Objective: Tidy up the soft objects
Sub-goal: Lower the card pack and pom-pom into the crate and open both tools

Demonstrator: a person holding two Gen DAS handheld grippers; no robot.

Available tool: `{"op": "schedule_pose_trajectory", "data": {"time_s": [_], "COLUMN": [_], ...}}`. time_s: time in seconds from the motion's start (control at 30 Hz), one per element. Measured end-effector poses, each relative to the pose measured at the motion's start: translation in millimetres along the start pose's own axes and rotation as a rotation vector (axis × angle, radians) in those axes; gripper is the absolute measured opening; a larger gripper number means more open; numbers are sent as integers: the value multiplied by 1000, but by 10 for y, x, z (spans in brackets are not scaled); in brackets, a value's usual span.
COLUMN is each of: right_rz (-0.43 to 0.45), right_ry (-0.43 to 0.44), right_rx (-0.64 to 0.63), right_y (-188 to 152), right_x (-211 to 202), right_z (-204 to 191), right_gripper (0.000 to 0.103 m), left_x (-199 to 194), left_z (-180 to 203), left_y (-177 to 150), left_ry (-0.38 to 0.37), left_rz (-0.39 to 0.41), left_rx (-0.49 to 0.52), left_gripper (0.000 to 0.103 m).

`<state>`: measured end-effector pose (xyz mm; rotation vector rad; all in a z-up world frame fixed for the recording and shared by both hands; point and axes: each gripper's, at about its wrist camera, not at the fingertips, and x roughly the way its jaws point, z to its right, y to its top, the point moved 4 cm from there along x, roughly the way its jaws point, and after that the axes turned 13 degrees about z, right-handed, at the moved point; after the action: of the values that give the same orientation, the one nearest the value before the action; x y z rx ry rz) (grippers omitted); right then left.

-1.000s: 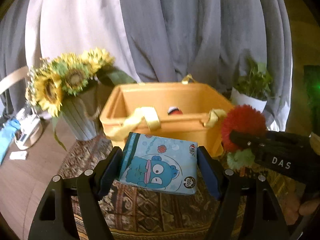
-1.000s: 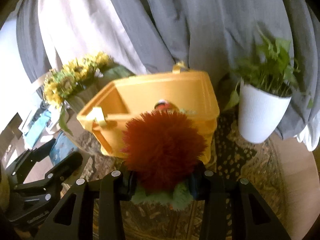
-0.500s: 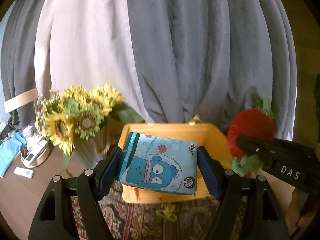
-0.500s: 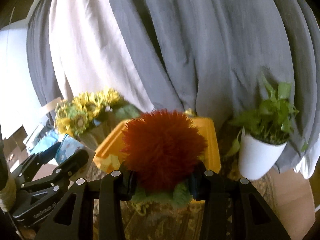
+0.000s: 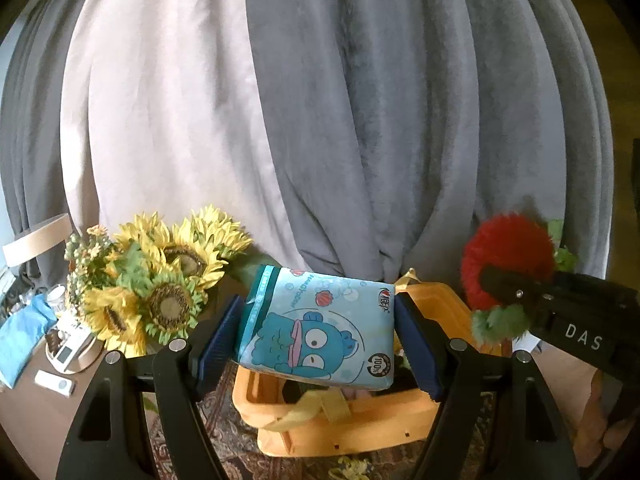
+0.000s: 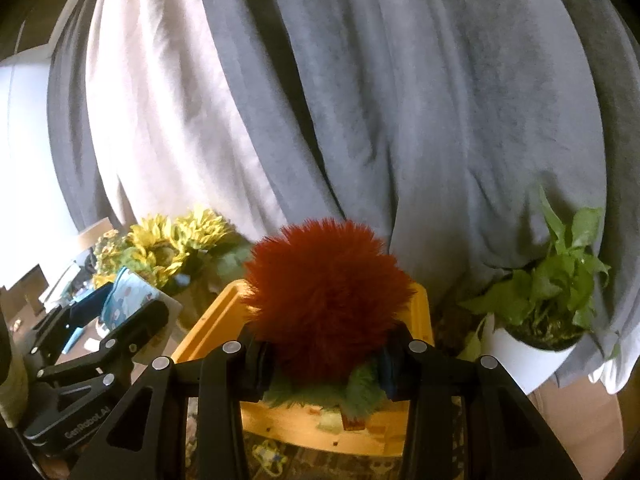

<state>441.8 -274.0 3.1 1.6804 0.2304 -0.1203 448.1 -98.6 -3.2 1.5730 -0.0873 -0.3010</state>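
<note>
Two grippers are in view, each loaded. Left gripper clamps a flat, glossy blue tissue pack with a cartoon print between its blue ribbed pads, above the near edge of the basket. Right gripper is closed on a round, shaggy red plush ball with a green fuzzy base, seen at 3 o'clock from the left wrist. Below both sits an orange, smooth-walled plastic basket on a patterned rug. Sunflowers stand at 9 o'clock; a leafy plant in a white pot stands at 3 o'clock. Grey and pale pleated curtains hang behind.
</note>
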Motion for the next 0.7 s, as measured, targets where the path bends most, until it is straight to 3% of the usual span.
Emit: {"op": "schedule_pose_trajectory", "data": {"time_s": [0.4, 0.7], "right_rz": [-90, -216], "right_ry": [-11, -18], "right_rx": [-17, -8], "right_y": [-84, -353], "right_x": [578, 1029], "right_z": [121, 243], "right_gripper": [42, 42], "left_x": [520, 945], "left_z": [25, 71], "left_y": [-53, -271], "left_ry": [4, 3], "left_rz": [-56, -137], "left_rx": [56, 90], "left_gripper": [76, 76]}}
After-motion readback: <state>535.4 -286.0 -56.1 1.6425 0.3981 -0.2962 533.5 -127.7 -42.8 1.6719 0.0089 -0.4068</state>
